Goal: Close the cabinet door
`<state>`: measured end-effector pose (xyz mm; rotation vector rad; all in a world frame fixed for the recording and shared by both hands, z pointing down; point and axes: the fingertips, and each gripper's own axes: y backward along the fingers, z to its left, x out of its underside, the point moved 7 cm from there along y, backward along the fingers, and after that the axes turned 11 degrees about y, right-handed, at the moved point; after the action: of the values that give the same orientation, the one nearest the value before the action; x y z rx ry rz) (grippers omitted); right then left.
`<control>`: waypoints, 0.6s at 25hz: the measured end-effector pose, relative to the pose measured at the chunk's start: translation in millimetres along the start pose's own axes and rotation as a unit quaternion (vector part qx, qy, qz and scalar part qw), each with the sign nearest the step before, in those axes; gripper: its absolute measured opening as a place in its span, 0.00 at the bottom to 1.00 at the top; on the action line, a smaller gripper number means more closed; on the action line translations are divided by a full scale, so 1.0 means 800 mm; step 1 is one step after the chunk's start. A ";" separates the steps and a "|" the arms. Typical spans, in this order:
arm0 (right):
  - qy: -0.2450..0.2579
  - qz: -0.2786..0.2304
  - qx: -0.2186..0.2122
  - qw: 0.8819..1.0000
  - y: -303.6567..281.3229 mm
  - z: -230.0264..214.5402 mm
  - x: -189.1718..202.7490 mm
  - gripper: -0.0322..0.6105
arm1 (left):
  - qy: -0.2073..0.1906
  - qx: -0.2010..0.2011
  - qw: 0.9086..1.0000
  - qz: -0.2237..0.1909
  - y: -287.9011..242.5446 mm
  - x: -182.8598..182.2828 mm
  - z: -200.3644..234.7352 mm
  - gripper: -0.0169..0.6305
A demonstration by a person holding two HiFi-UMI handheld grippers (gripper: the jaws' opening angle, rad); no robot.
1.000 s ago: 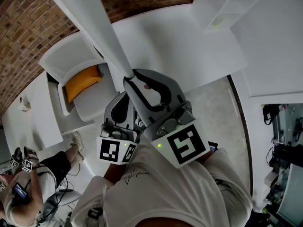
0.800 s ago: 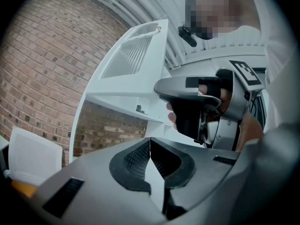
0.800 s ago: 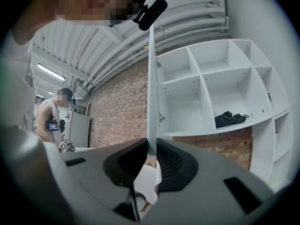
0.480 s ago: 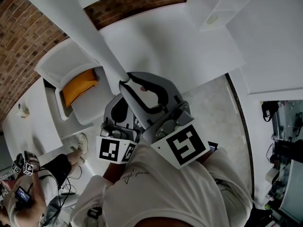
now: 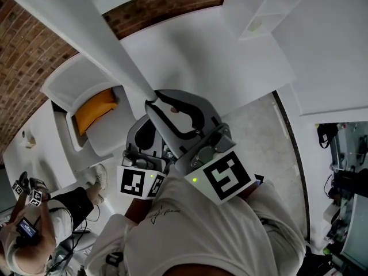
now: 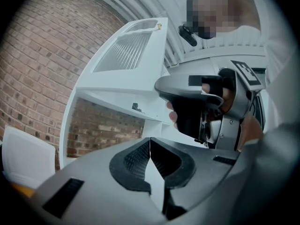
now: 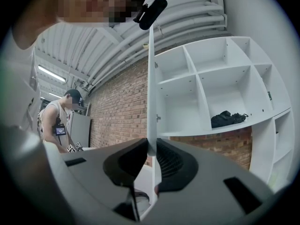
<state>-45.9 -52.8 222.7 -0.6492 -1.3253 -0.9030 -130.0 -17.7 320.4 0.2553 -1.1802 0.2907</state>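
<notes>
The right gripper point(image 7: 151, 149) had its fingers closed tight on the thin free edge of the cabinet door point(image 7: 151, 78). The ribbed pads pressed on both faces of the white panel. From between the fingers the door rose straight up, seen edge-on, standing open and swung out from the cabinet point(image 7: 220, 88). To the right of the fingers and beyond them were the cabinet's open white compartments, and a dark bundle point(image 7: 228, 118) lay on a shelf in one of them. Left of the fingers and farther off, a person point(image 7: 55, 121) in a sleeveless top stood before the brick wall point(image 7: 119, 107).

The left gripper point(image 6: 150, 144) had its fingers shut, tips meeting, with nothing between them. Just beyond them and to their right was the right gripper's handle, held by a hand point(image 6: 171, 115). Above and behind that ran the white cabinet frame, with brick showing through below its shelf.

In the head view the two grippers sat side by side close to the person's chest, the left one tucked low beside the right. The right gripper's fingers met the near end of the long white door. Far to the left of those fingers stood a white chair point(image 5: 72, 79) with an orange cushion point(image 5: 96, 105) on its seat.
</notes>
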 end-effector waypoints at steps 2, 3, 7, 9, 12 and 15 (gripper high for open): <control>0.000 0.000 0.000 1.000 -0.001 -0.004 0.001 0.15 | 0.000 0.000 1.000 0.002 -0.003 0.001 0.001 0.05; 0.000 0.000 -0.001 1.000 -0.001 -0.005 0.002 0.15 | 0.000 -0.001 1.000 0.003 -0.004 0.001 0.001 0.05; 0.001 0.003 -0.005 1.000 -0.001 -0.010 0.002 0.15 | -0.002 -0.001 1.000 0.003 -0.008 0.001 0.003 0.05; 0.001 0.002 -0.008 1.000 0.000 -0.012 0.002 0.15 | -0.003 0.000 1.000 0.003 -0.010 0.001 0.002 0.05; -0.001 0.002 -0.009 1.000 0.003 -0.019 0.002 0.15 | -0.005 -0.001 1.000 0.006 -0.014 0.002 -0.001 0.05; 0.000 0.003 -0.012 1.000 0.001 -0.024 0.003 0.15 | -0.006 -0.001 1.000 0.009 -0.017 0.002 0.001 0.05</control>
<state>-35.2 -68.5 222.3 -0.6721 -1.3142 -0.9144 -125.7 -30.4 321.3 0.2456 -1.1950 0.3035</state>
